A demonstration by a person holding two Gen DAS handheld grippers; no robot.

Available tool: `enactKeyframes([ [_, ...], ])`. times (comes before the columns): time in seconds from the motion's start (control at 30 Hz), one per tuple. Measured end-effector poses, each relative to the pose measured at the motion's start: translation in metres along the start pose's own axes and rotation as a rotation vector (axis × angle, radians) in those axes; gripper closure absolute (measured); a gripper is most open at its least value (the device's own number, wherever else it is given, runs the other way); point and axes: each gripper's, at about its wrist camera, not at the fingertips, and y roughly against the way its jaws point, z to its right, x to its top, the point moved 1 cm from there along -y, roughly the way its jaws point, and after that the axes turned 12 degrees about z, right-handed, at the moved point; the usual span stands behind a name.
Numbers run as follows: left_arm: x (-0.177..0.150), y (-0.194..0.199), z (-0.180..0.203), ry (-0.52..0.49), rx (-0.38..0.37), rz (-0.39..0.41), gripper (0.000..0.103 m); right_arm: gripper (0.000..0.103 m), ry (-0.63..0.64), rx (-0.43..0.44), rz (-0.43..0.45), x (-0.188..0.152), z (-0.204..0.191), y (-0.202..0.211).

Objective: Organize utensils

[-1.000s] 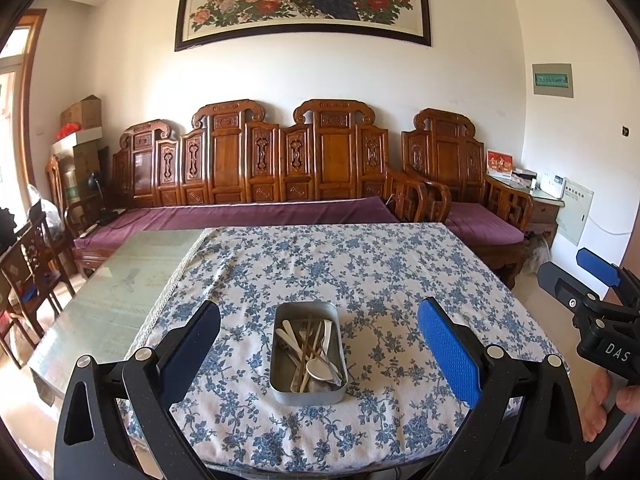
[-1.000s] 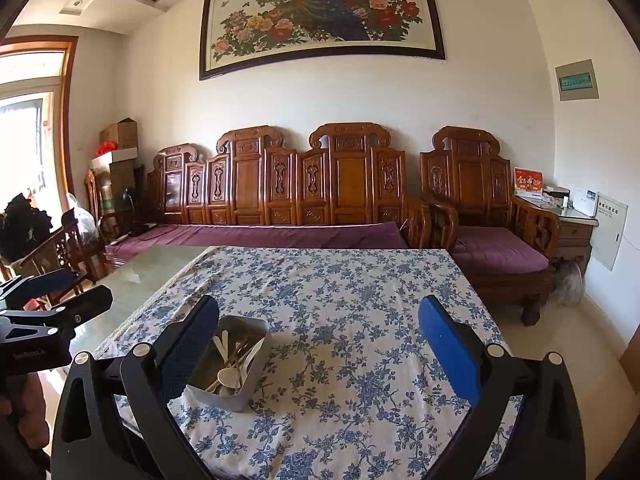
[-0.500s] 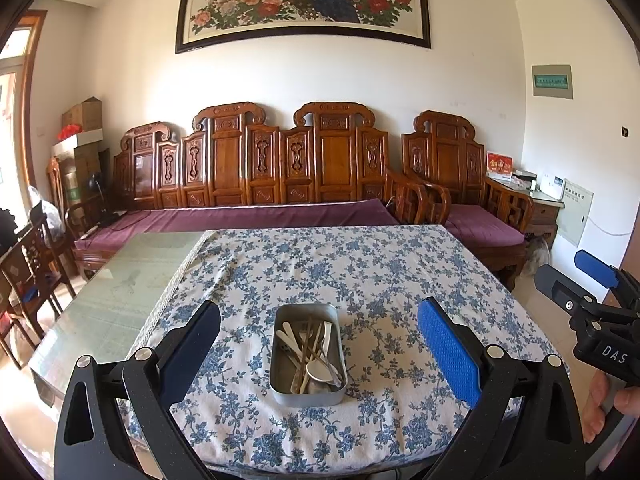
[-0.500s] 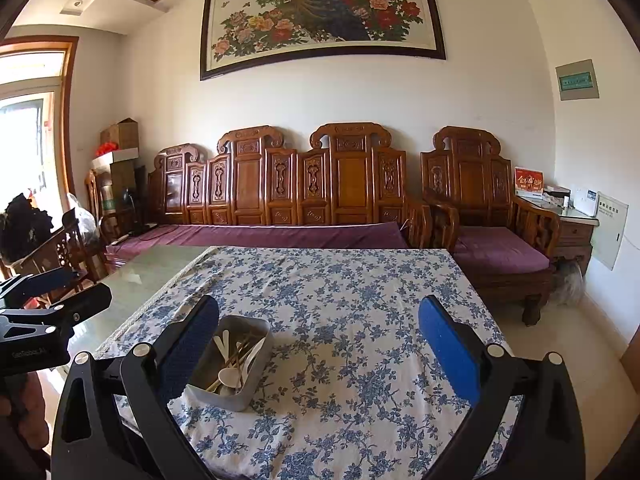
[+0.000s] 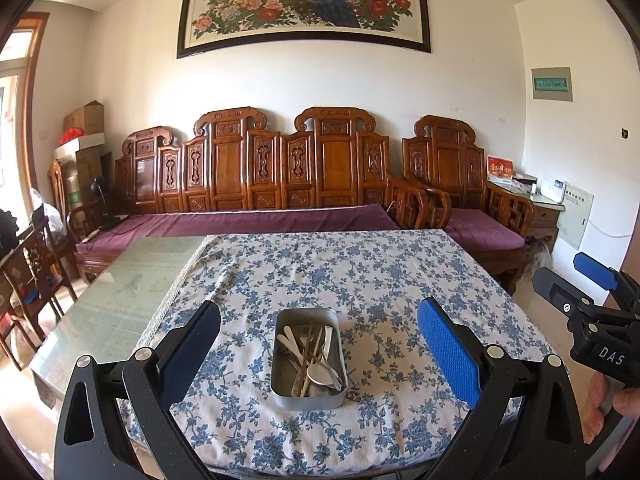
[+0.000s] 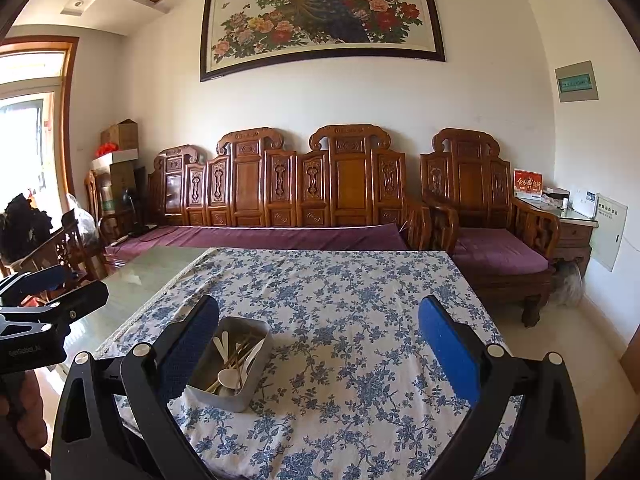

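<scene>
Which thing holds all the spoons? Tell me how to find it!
Find the big table with the blue-flowered white tablecloth. Near its front edge sits a small grey metal rectangular tin with rounded corners. It is the only thing on the cloth, and pale spoons and thin wooden chopsticks lie jumbled inside.

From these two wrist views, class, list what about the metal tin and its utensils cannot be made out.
- Exact count of utensils: both views, they overlap in a pile.
- Near left corner of the metal tin: right wrist view, behind the right gripper finger.
- Table near edge: left wrist view, behind the left gripper body.
</scene>
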Motion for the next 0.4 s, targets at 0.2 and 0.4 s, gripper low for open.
enactKeyframes([
  [0.2,-0.0005,0.0011,-0.0001,-0.002,-0.004,-0.001,0.008,0.002,-0.002,0.001,0.0,0.0012,0.0011,0.0012],
  [0.4,-0.0001,0.0,0.0021,0.003,-0.007,0.002,0.008,0.002,-0.003,0.001,0.002,0.0013,0.0011,0.0016],
])
